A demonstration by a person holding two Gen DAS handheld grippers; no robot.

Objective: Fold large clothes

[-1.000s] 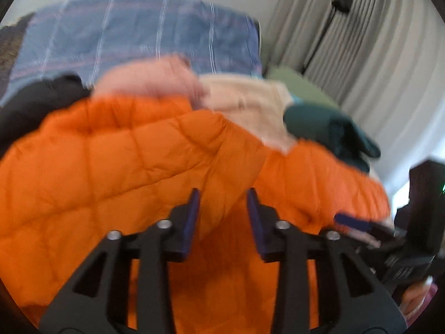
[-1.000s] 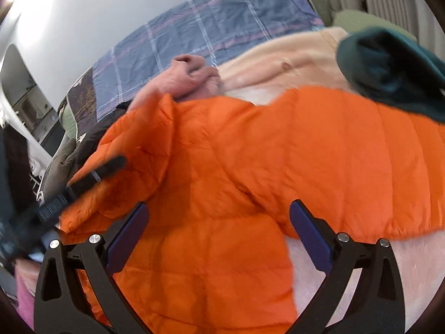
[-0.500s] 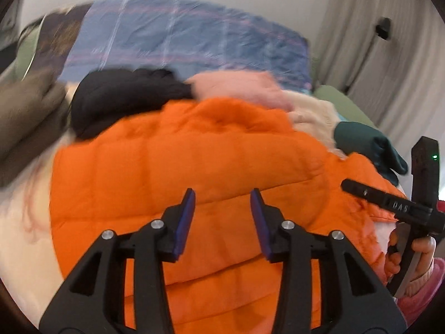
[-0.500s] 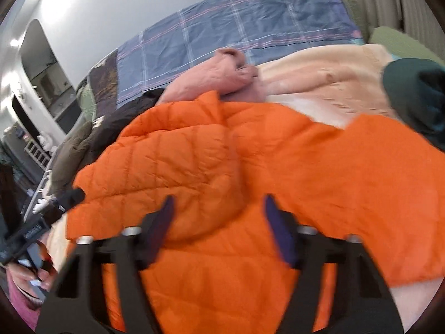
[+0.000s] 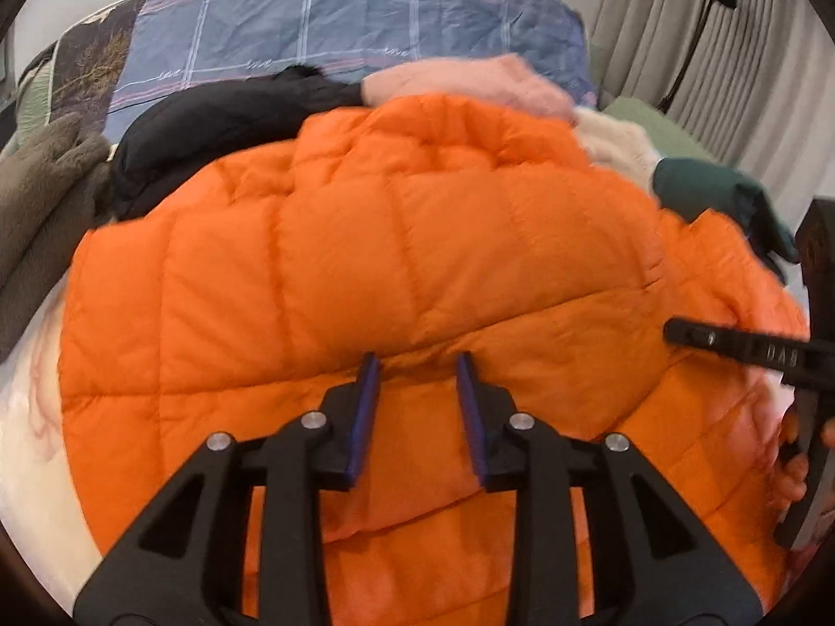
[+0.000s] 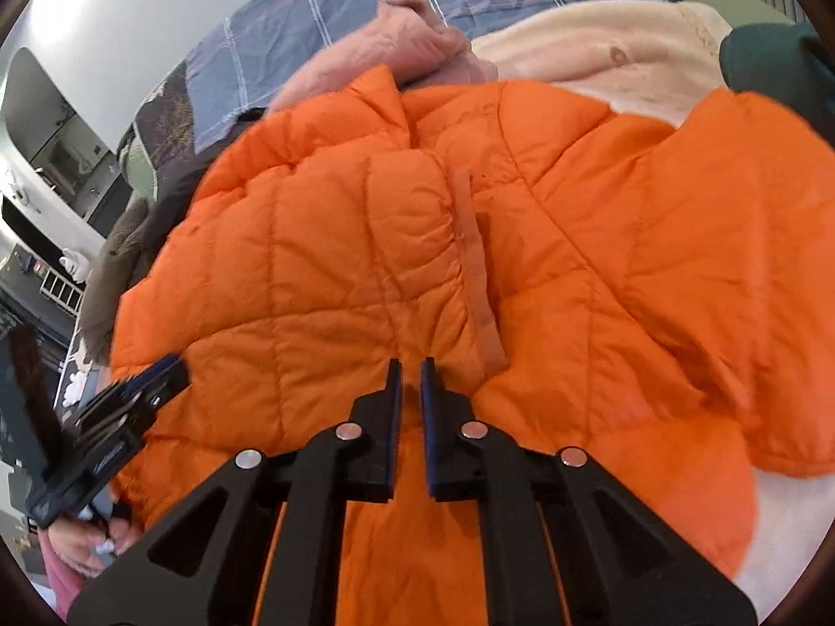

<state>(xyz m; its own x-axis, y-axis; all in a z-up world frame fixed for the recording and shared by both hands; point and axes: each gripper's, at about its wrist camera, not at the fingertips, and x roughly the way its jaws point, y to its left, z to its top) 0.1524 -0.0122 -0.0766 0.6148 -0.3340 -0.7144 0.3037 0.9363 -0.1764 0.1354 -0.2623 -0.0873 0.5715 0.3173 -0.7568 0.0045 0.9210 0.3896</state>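
Note:
An orange quilted puffer jacket (image 5: 376,261) lies spread on the bed, with one sleeve folded across its front; it also fills the right wrist view (image 6: 548,261). My left gripper (image 5: 417,365) hovers over the jacket's middle with its jaws partly open and nothing between them. My right gripper (image 6: 411,368) is over the folded sleeve's cuff, its jaws nearly together with a thin empty gap. Each gripper shows at the edge of the other's view: the right one (image 5: 730,344) and the left one (image 6: 130,386).
A pile of clothes lies behind the jacket: black garment (image 5: 209,130), pink sweater (image 5: 459,78), cream knit (image 6: 600,57), dark green garment (image 5: 720,193), brown fleece (image 5: 36,198). A blue plaid blanket (image 5: 339,15) covers the bed's far end. Curtains (image 5: 704,41) hang at the right.
The right gripper's jaws closed from wide open to nearly together. Both grippers shifted left over the jacket. The sleeve now lies folded across the jacket front.

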